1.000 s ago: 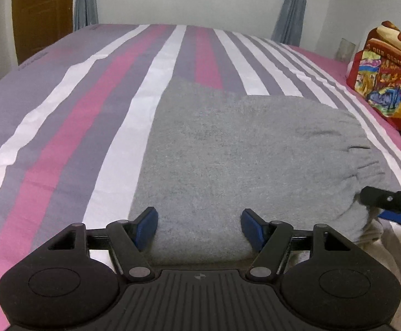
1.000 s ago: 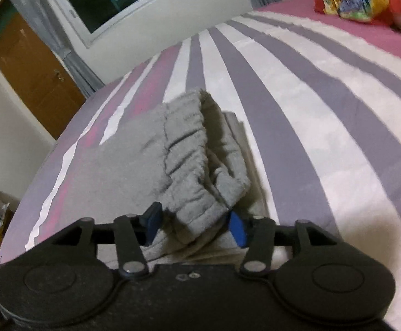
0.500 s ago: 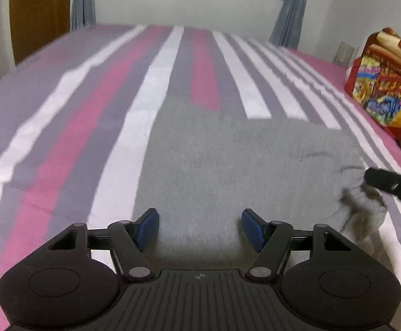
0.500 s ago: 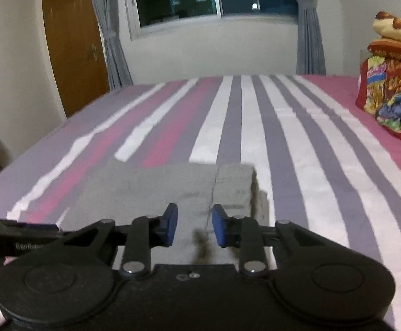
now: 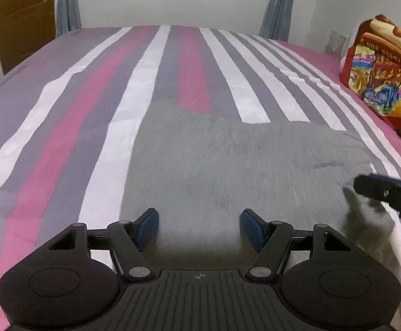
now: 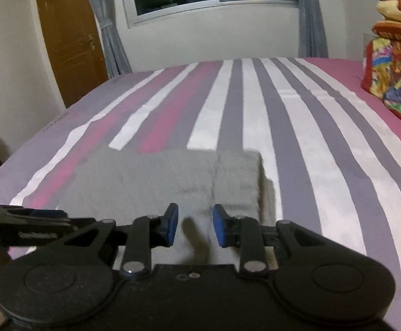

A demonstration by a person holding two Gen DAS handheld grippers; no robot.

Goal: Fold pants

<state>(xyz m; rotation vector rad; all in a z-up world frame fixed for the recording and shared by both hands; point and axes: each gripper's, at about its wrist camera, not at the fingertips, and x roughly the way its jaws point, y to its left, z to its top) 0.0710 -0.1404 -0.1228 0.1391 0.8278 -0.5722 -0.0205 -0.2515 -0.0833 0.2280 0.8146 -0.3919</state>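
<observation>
Lying flat on the striped bed, the grey pants make a folded rectangle just ahead of and below both grippers. They look like soft, thick fleece: light, limp, not slippery, nothing fragile, likely to sag and drag its layers when lifted by one point. My judgement is that the best hold is a pinch through all layers at an edge or corner, one corner per gripper, so the stack moves as one. The gathered waistband, ahead of the right gripper's right finger, is bulkier and would give a firmer bite than the thin flat panel.

Left gripper points down at a slant over the near edge of the cloth, its jaws standing wide apart with only bare fabric showing between them, nothing pinched. Right gripper tilts down likewise over the near right part of the pants; its jaws have just been closing and now stand narrow but with a clear gap, no cloth caught between the pads. In the left wrist view its dark finger reaches in from the right, over the cloth's right edge.
</observation>
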